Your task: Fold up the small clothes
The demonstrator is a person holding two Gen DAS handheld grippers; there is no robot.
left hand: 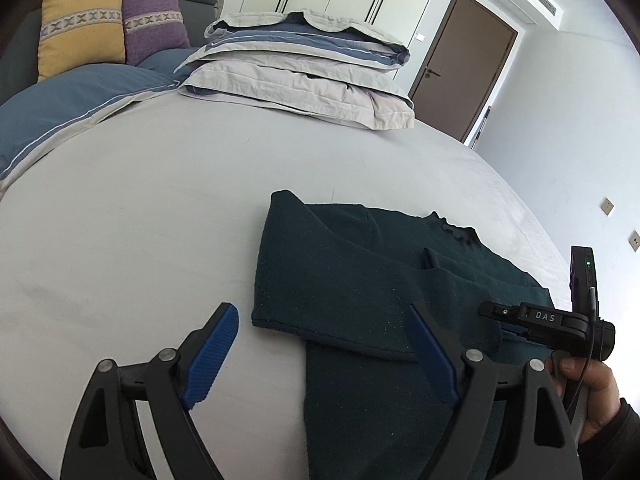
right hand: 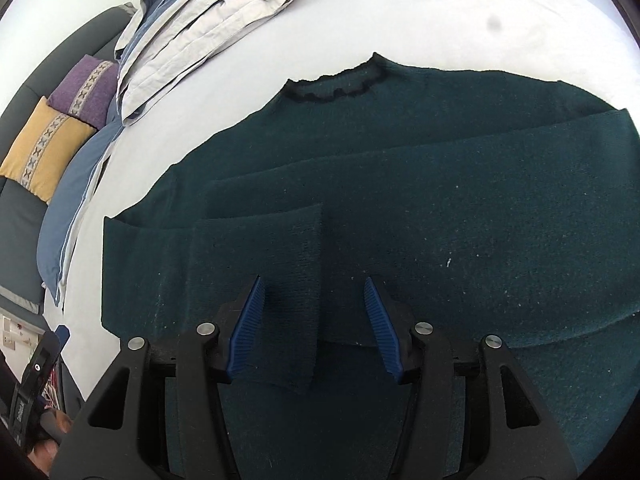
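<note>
A dark green knit sweater (right hand: pixel 440 208) lies flat on the pale bed sheet (left hand: pixel 140 220), its black-edged collar (right hand: pixel 336 88) toward the far side. Both sleeves are folded across the body; one cuff (right hand: pixel 272 264) ends just ahead of my right gripper (right hand: pixel 314 282). That gripper hovers over the sweater's lower middle, jaws half apart, with nothing pinched. My left gripper (left hand: pixel 320 310) stands wide open over the sweater's left edge (left hand: pixel 340 272), holding nothing. In the left wrist view the right gripper (left hand: pixel 520 316) shows at the right, held by a hand (left hand: pixel 588 384).
A stack of folded grey-and-blue bedding (left hand: pixel 304 64) sits at the far side of the bed. A blue pillow (left hand: pixel 72 112) plus yellow (left hand: pixel 80 24) and purple (left hand: pixel 154 20) cushions lie at the far left. A brown door (left hand: pixel 464 64) is beyond the bed.
</note>
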